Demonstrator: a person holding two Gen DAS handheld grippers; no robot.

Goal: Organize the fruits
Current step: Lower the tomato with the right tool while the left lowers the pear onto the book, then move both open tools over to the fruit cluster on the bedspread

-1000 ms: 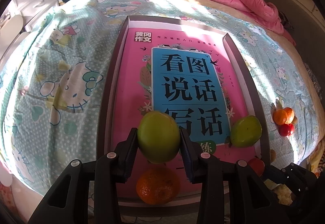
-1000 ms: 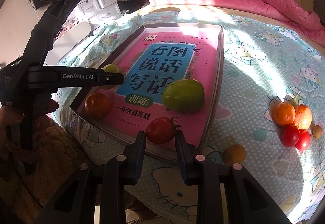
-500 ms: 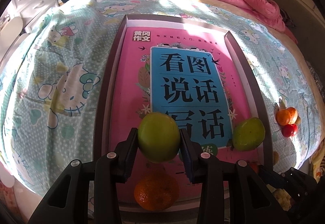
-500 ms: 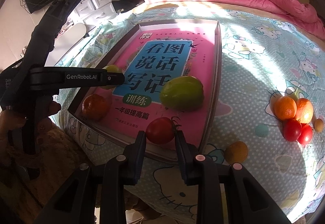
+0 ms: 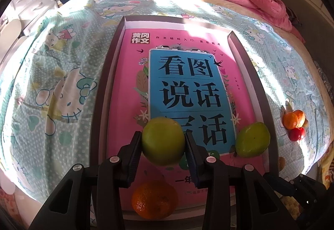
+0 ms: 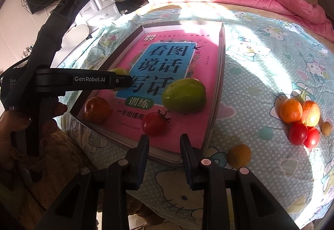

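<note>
Here the left claw (image 5: 163,142) clamps a green fruit (image 5: 163,140) above an orange (image 5: 154,199); the right claw (image 6: 164,142) gapes empty, a tomato (image 6: 155,123) just ahead.

Harsh sunlight, perhaps overexposed; fisheye-warped edges.

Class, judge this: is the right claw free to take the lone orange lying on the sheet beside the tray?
Probably yes: the right claw holds nothing, and the orange lies bare on the sheet just beside it, nothing between.

book (image 6: 177,67) in tray (image 6: 221,75), tray on bed (image 6: 261,59), fruit pile (image 6: 300,119) right
</note>
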